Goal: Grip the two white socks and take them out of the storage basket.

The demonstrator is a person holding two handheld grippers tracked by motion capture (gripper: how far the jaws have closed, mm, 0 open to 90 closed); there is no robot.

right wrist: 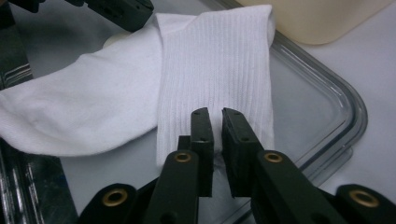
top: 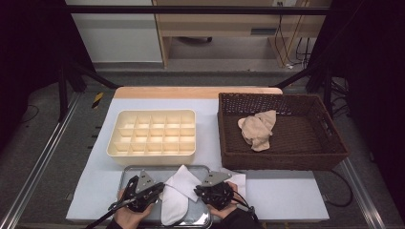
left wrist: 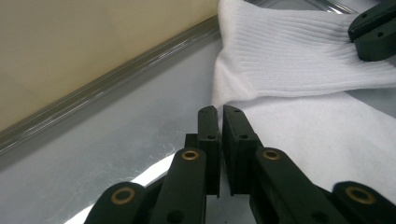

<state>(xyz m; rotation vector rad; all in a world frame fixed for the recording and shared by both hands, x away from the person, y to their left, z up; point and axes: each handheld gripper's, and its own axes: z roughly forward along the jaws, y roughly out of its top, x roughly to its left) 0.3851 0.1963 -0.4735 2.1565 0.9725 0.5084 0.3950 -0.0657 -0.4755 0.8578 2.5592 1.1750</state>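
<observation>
A person works a white sock point(top: 175, 195) on a metal tray point(top: 125, 172), apparently mid-fold; the next move likely calls for lifting both pinched edges together. The left gripper point(left wrist: 219, 114), jaws nearly together, nips the sock's foot edge at its tips. The right gripper point(right wrist: 215, 116), equally narrow, pinches the ribbed cuff. A cream compartment box point(top: 152, 132) lies beyond both.

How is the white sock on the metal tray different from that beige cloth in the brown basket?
The white sock is white and lies spread and folded over on the metal tray, between the tongs; the beige cloth is tan and sits bunched in the brown basket, away from the hands. Both are soft fabric.
</observation>
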